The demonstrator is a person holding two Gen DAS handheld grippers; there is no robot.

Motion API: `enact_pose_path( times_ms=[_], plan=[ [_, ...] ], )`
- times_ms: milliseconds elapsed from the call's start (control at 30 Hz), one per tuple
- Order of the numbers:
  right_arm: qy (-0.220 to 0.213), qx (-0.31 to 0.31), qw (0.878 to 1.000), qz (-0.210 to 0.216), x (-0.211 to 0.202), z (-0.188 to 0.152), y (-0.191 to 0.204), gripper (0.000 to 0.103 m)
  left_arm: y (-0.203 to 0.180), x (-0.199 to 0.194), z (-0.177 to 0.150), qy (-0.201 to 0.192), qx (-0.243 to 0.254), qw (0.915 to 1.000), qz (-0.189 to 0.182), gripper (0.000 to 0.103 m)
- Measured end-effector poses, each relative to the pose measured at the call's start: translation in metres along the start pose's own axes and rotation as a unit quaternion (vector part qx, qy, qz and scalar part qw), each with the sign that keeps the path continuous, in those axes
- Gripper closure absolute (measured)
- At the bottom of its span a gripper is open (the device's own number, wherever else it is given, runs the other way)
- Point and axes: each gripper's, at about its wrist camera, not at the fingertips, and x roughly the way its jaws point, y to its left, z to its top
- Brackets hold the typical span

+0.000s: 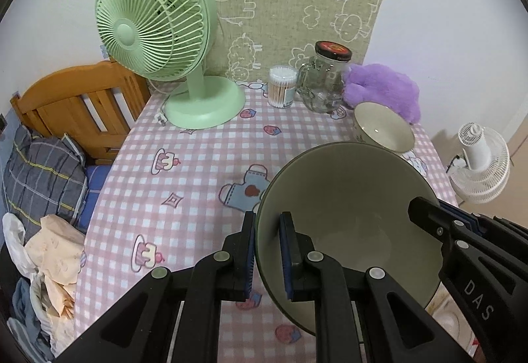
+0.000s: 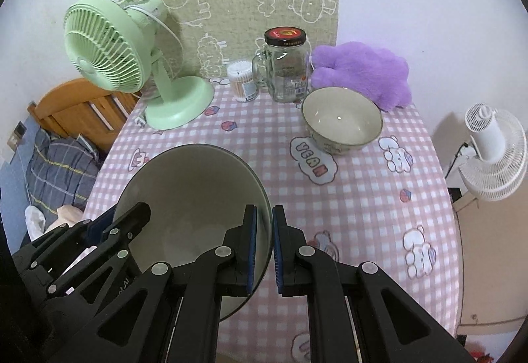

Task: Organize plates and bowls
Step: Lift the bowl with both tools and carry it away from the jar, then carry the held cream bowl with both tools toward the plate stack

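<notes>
covering the table [image 2: 363,204], pink checked cloth [image 1: 184,184]

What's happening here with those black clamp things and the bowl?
A person is working two hand-held grippers. Both grip the rim of one large dark-rimmed bowl from opposite sides: the left gripper on its left edge, the right gripper on its right edge. The bowl tilts above the pink checked tablecloth. A smaller patterned bowl sits further back, near a glass jar and a purple plush toy. A green fan stands at the back left.
</notes>
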Motion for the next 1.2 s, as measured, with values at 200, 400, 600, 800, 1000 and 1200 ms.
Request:
enact_pose_path(
  times_ms=[200,400,600,800,1000,1200],
  plan=[
    [-0.002,0.012,1.000,-0.011,-0.024,-0.024,0.009,0.091,0.004,-0.022,-0.018,-0.001,0.013,0.9998,-0.011,0.092],
    [-0.005,0.025,0.999,-0.023,-0.045,-0.052,0.014,0.091,0.004,-0.044,-0.039,-0.007,0.027,0.9994,-0.021,0.093],
    [-0.001,0.041,0.999,-0.035,-0.063,-0.085,0.014,0.091,0.000,-0.056,-0.066,-0.004,0.046,0.9984,-0.034,0.093],
    [0.013,0.060,0.997,-0.045,-0.071,-0.119,0.009,0.091,-0.004,-0.062,-0.095,0.005,0.065,0.9969,-0.044,0.093],
    [0.027,0.060,0.996,-0.054,-0.072,-0.145,0.011,0.091,-0.001,-0.060,-0.119,0.024,0.068,0.9962,-0.048,0.093],
    [0.043,0.060,0.995,-0.060,-0.065,-0.164,0.014,0.091,0.001,-0.056,-0.135,0.036,0.069,0.9957,-0.049,0.092]
  ],
)
